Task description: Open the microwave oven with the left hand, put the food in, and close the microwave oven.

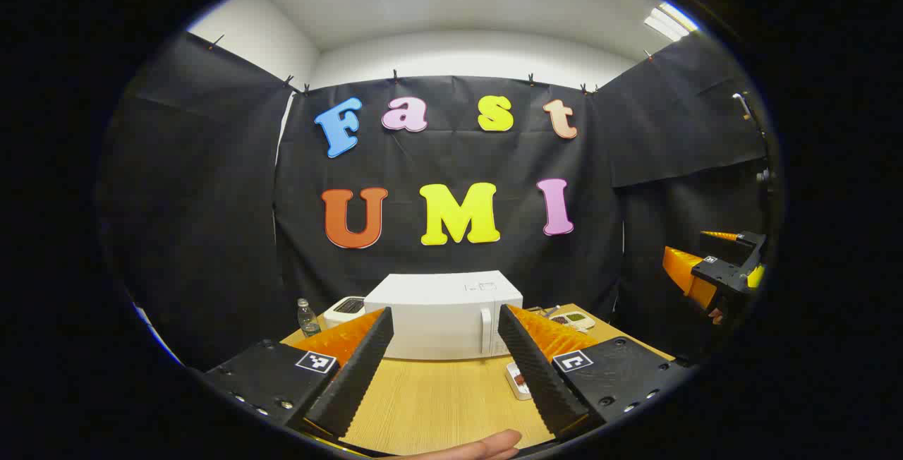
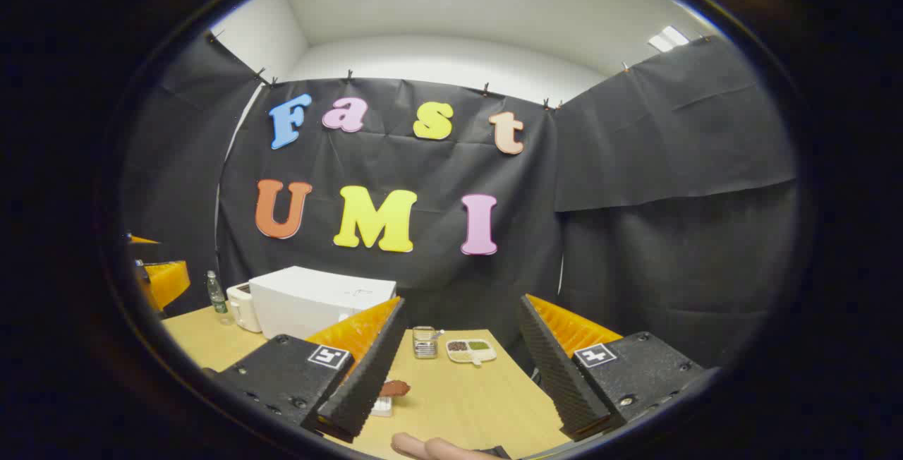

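Observation:
A white microwave oven (image 1: 443,322) stands shut at the far middle of the wooden table (image 1: 437,403), its handle (image 1: 485,331) on the right of the door. In the left gripper view my left gripper (image 1: 443,375) is open, well short of the oven and aimed at it. A small white tray with reddish food (image 1: 518,379) lies on the table in front of the oven's right end. In the right gripper view my right gripper (image 2: 458,382) is open above the table; the food (image 2: 392,389) lies just beside its left finger. The oven (image 2: 317,303) sits at the left.
A white toaster (image 1: 343,310) and a clear bottle (image 1: 307,317) stand left of the oven. A small divided dish (image 2: 470,350) and a glass jar (image 2: 424,341) sit at the back right of the table. The right gripper (image 1: 712,273) hangs at the far right.

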